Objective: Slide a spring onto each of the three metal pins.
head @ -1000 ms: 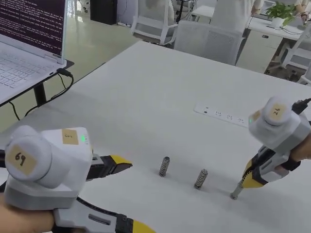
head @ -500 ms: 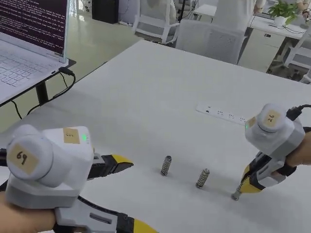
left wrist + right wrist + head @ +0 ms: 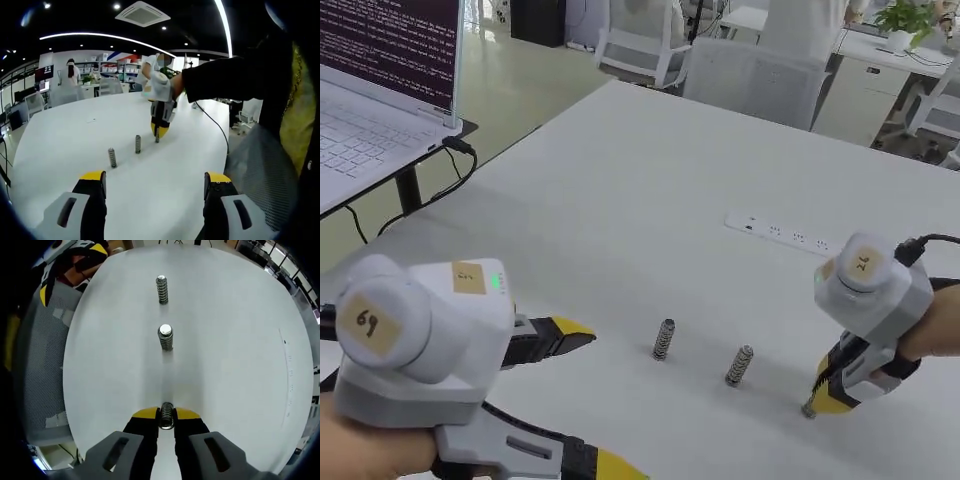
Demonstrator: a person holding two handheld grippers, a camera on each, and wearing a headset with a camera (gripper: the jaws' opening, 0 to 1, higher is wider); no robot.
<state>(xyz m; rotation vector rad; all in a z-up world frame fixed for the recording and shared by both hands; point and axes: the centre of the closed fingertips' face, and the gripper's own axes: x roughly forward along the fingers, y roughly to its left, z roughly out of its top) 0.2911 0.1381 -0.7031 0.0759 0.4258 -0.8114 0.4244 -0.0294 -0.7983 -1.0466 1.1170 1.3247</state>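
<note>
We hold the right gripper (image 3: 166,417) pointing down at the white table (image 3: 650,200), its two yellow-tipped jaws pinched on the third spring (image 3: 166,416), which sits right between the jaw tips and touches both. From the head view that spring (image 3: 810,405) reaches the table surface just under the right gripper (image 3: 817,400). We cannot tell whether a pin runs through it.

Straight ahead of these jaws stands the middle spring (image 3: 165,337), upright with a round metal pin head at its top, and beyond it, in the same line, the far spring (image 3: 161,289), also upright on its pin. In the head view they are the middle spring (image 3: 739,366) and the far spring (image 3: 664,340), standing between our two grippers.

The left gripper (image 3: 155,182) has its jaws spread wide with nothing between them. It is well apart from the row and points towards it, so all three springs lie ahead of its tips.

A power strip (image 3: 785,235) lies on the table beyond the right gripper.
</note>
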